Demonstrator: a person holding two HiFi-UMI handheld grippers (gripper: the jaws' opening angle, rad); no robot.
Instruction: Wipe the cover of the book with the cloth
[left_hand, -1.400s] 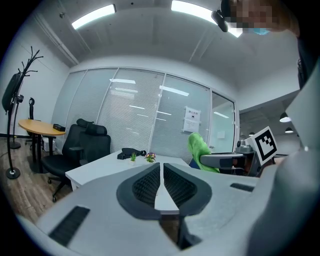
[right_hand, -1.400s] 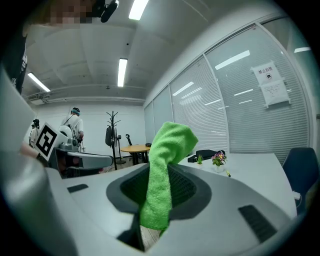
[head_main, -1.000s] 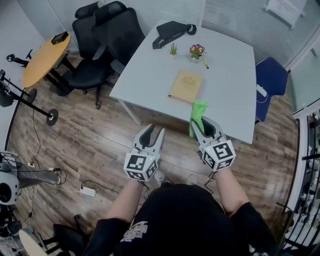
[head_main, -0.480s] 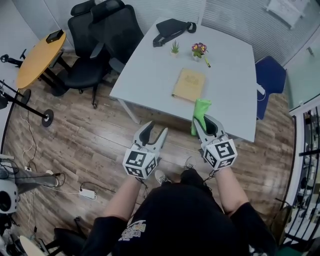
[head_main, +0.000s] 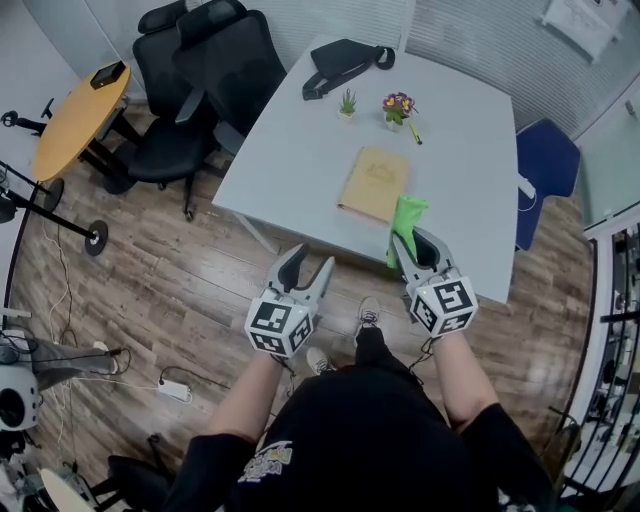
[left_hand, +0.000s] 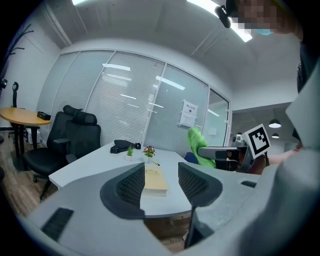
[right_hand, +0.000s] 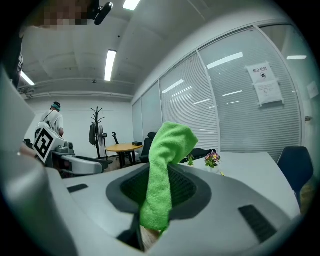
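The left gripper (head_main: 313, 263) is held empty, its jaws just spread wider than a second ago. The green cloth (head_main: 405, 222) is kept clamped in the right gripper (head_main: 414, 246). Both are brought closer to the surface (head_main: 290, 150), where the book (head_main: 374, 184) is laid flat.

The left forearm (head_main: 243, 397) and right forearm (head_main: 462, 377) reach forward from the body toward the counter (head_main: 290, 165), side by side. The left tongs (head_main: 312, 262) hang just short of the counter's near edge. Their jaws have just been opening and stand wide apart with nothing between them. The right tongs (head_main: 412, 240) are at the counter's near edge, jaws clamped on the cloth (head_main: 405, 213), which sticks up out of them.
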